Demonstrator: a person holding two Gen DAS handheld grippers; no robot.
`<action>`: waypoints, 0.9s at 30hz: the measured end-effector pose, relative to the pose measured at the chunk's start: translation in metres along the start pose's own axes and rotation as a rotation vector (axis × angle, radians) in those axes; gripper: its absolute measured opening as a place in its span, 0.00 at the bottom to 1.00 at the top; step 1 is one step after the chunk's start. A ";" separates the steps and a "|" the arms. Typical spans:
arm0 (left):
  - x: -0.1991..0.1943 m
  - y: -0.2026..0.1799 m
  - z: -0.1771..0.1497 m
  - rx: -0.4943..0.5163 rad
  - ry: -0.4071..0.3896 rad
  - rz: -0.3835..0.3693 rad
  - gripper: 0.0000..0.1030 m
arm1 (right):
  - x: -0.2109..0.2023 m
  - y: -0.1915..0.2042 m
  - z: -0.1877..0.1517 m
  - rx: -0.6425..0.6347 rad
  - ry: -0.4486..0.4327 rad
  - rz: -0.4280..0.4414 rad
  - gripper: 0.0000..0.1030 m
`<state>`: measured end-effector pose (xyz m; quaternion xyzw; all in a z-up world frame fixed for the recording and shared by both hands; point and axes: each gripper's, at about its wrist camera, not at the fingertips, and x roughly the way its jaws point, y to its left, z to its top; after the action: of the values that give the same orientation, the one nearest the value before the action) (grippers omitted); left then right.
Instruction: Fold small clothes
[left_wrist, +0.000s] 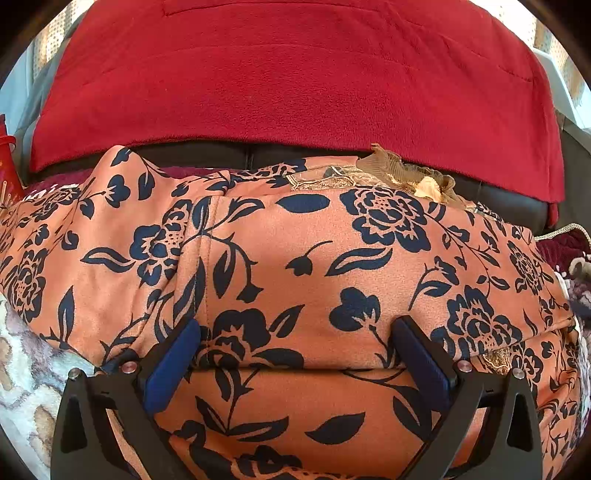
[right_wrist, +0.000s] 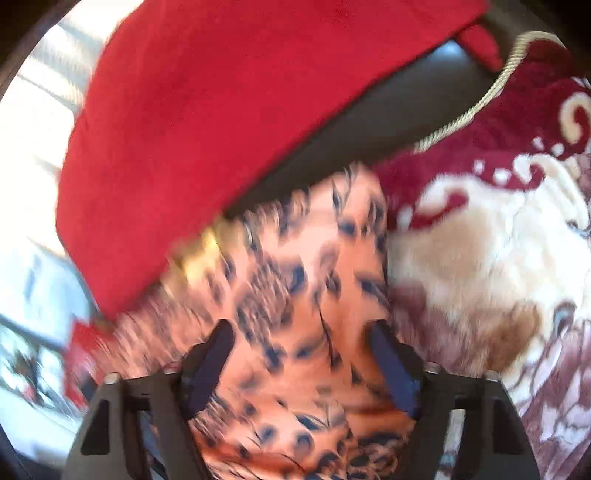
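Observation:
An orange garment (left_wrist: 295, 258) with dark blue flowers lies spread on a patterned blanket, with gold lace trim (left_wrist: 406, 177) at its far edge. A folded edge of it runs across just before my left gripper (left_wrist: 297, 332), which is open with its blue pads (left_wrist: 173, 362) resting over the cloth. In the right wrist view the same garment (right_wrist: 303, 295) is blurred by motion. My right gripper (right_wrist: 303, 336) is open, its fingers either side of the cloth.
A red fleece blanket (left_wrist: 295, 74) covers a dark sofa back (left_wrist: 221, 153) behind the garment. A maroon and cream plush blanket (right_wrist: 498, 240) with a cord edge lies to the right. A red object (left_wrist: 9, 162) stands at far left.

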<state>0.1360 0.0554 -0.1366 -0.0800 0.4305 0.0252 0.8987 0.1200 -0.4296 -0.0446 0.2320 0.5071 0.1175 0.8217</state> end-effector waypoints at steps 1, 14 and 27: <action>0.000 0.000 0.001 -0.002 0.004 -0.004 1.00 | 0.006 -0.009 -0.001 0.015 0.026 -0.072 0.17; -0.125 0.200 0.029 -0.453 -0.189 -0.157 1.00 | -0.077 0.082 -0.098 -0.175 -0.257 0.008 1.00; -0.055 0.440 0.021 -1.074 -0.166 0.009 0.99 | -0.001 0.085 -0.164 -0.280 -0.211 -0.038 0.99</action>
<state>0.0675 0.4940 -0.1339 -0.5238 0.2850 0.2517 0.7623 -0.0221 -0.3137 -0.0632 0.1169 0.4012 0.1465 0.8966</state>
